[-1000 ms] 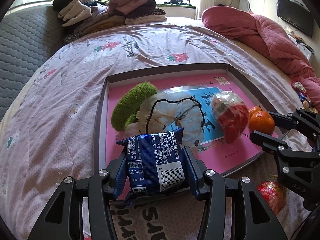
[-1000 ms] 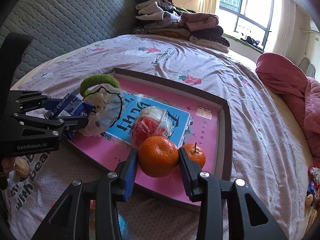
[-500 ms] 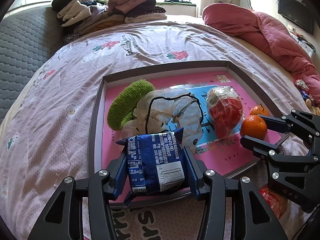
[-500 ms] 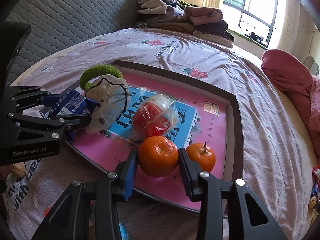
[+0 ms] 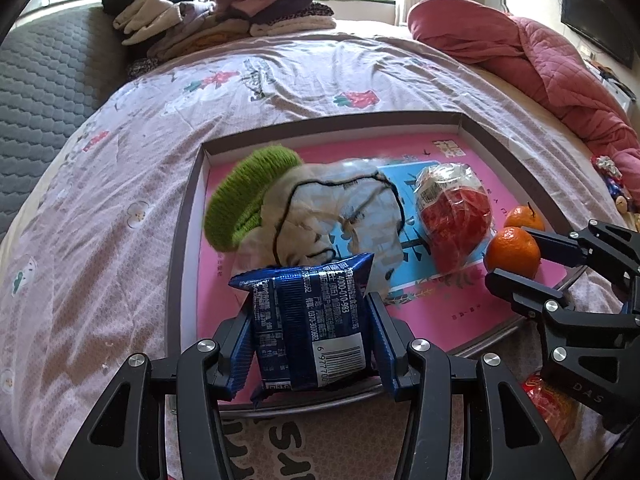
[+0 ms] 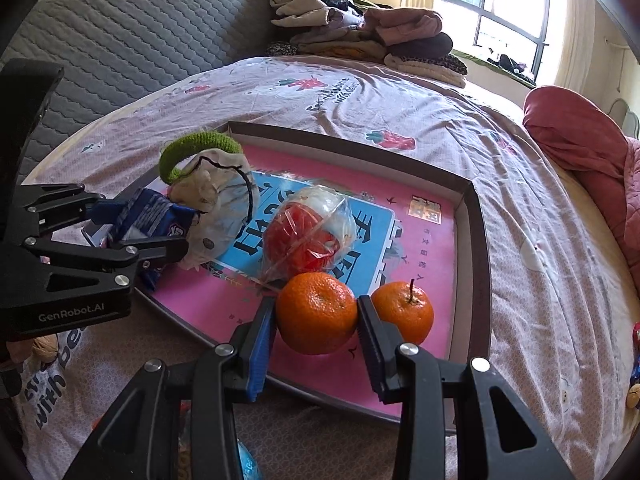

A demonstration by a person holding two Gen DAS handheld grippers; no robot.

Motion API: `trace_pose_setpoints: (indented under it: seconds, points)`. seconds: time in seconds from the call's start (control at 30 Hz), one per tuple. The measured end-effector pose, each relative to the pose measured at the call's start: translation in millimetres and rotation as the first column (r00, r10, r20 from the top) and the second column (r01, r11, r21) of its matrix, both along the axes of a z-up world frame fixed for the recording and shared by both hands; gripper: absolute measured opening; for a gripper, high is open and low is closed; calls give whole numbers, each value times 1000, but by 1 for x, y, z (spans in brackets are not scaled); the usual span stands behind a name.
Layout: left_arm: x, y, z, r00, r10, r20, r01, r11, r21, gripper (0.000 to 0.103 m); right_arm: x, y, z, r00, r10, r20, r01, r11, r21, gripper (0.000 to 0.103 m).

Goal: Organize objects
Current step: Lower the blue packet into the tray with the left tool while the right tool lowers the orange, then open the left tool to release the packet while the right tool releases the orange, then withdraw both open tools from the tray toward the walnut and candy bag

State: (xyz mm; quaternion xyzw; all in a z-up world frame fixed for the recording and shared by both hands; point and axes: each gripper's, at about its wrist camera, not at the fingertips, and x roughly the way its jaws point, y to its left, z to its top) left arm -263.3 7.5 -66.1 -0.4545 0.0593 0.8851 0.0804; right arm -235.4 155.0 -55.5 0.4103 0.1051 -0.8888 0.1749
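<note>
A shallow pink-floored tray (image 5: 188,216) (image 6: 476,240) lies on the bed. My left gripper (image 5: 310,328) (image 6: 132,232) is shut on a blue snack packet (image 5: 312,320) (image 6: 152,220), held over the tray's near left edge. My right gripper (image 6: 317,322) (image 5: 516,260) is shut on an orange (image 6: 316,312) (image 5: 512,252) above the tray's near right part. In the tray sit a second orange (image 6: 404,316) (image 5: 524,218), a clear bag of red pieces (image 6: 308,236) (image 5: 452,208), a pale cloth pouch with black cord (image 5: 340,216) (image 6: 216,196) and a green knitted piece (image 5: 248,192) (image 6: 196,144).
Folded clothes (image 5: 216,12) (image 6: 360,40) are stacked at the bed's far end. A red quilt (image 5: 540,64) (image 6: 580,140) lies to the right. A red packet (image 5: 548,404) rests near the bed's front, under the right gripper. A grey headboard (image 6: 120,32) is on the left.
Both grippers have edged forward over the tray with their loads. The orange in the right gripper now hangs beside the second orange, nearer the red bag.
</note>
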Motion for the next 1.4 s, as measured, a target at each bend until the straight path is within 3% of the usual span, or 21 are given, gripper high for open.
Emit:
trace_pose_setpoints:
  seconds: [0.4, 0.6, 0.73, 1.4]
  points:
    - [2, -6, -3, 998, 8, 60, -11, 999, 37, 54, -3, 5, 3, 999, -16, 39, 17, 999, -39, 41]
    - [7, -9, 2, 997, 9, 76, -13, 998, 56, 57, -1, 5, 6, 999, -15, 37, 16, 999, -34, 47]
    - [12, -10, 7, 997, 15, 70, -19, 998, 55, 63, 0, 9, 12, 999, -27, 25, 28, 999, -37, 49]
    - [55, -4, 67, 998, 36, -54, -31, 995, 92, 64, 31, 16, 68, 994, -37, -101, 25, 993, -115, 50]
